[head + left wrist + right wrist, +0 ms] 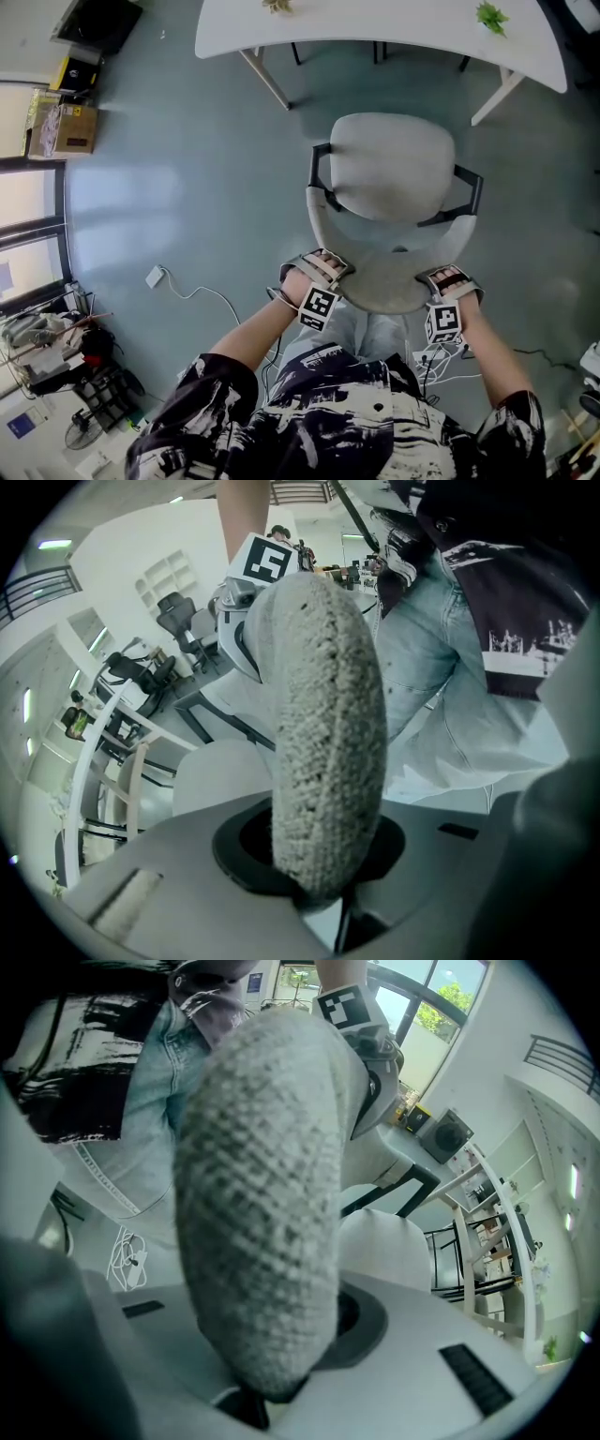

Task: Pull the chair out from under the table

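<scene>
One cardboard box (62, 129) sits at the far left near the window, and from above its contents cannot be made out. A small green plant (489, 16) stands on the white counter (375, 23) at the top of the head view; whatever holds it is too small to tell. Below the counter's near edge the grey chair (392, 167) stands on the blue-grey floor (187, 187), its seat and black armrests showing whole and clear of that edge. Both claws are clamped on the top rim of the chair's padded backrest (380, 281). The left claw (321, 270) pinches the rim's left end and the right claw (450, 279) its right end, well apart from each other. In each gripper view the nubbly grey padding fills the gap between the jaws, which press against it on both sides.
</scene>
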{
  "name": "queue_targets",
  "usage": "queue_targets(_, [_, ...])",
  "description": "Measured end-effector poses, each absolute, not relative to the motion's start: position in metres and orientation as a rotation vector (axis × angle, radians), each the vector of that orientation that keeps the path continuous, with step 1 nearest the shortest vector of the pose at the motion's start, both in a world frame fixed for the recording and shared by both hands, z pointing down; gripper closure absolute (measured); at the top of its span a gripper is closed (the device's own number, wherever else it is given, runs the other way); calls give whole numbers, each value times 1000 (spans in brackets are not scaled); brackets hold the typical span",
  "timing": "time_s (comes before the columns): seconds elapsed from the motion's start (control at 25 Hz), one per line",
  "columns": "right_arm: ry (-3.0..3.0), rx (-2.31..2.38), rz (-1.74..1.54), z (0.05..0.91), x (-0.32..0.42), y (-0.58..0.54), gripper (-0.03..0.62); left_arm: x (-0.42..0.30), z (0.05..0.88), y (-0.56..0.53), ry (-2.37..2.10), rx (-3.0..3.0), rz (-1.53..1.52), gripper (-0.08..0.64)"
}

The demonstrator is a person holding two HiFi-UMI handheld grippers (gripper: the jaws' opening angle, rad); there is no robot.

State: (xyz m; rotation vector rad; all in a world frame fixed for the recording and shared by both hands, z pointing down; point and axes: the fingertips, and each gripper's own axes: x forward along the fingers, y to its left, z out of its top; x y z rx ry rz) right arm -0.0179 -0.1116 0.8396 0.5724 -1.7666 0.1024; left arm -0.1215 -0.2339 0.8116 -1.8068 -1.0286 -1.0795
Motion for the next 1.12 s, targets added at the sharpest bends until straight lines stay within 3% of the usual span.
queue_targets(0.24, [-1759, 552, 64, 844, -21, -105, 525, -129, 816, -224, -1031, -1811, -1088, 488])
queue_targets(0.56, [-1755, 549, -8, 820, -22, -93, 473, -139, 797, -230, -992, -1868, -1063, 436])
queue_targets(0.76, [-1795, 527, -22, 753, -14, -76, 466, -160, 737, -252, -946, -1953, -1058, 442])
queue_targets(0.84, [-1795, 629, -17, 719, 6, -88, 503, -142, 703, -270, -847, -2070, -1022, 483])
queue_targets(1.12, [-1882, 1511, 141, 517, 72, -200, 523, -37, 524, -322, -407, -2719, -656, 505])
